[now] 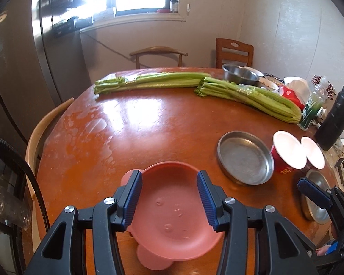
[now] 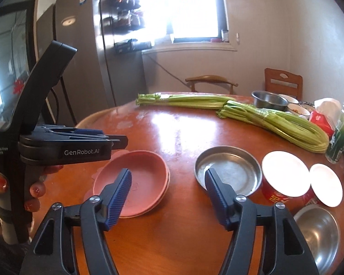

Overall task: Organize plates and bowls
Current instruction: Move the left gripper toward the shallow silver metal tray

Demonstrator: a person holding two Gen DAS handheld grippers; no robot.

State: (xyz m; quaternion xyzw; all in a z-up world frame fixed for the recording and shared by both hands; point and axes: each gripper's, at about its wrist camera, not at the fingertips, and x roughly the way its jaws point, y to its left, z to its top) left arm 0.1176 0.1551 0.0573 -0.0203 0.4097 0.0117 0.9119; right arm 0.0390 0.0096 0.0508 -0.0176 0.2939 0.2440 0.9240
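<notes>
Pink plastic plate (image 1: pixel 172 215), round, glossy

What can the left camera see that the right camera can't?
Only the left wrist view shows the black bottle and the pale chair at the table's left edge.

Only the right wrist view shows the hand holding the left gripper's handle, and the whole steel bowl nearest the camera.

Both show the pink plate, the flat steel dish, two red cups, the celery and the brown table.

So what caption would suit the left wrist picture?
Open left gripper hovers over pink plastic plate on round wooden table.
</notes>
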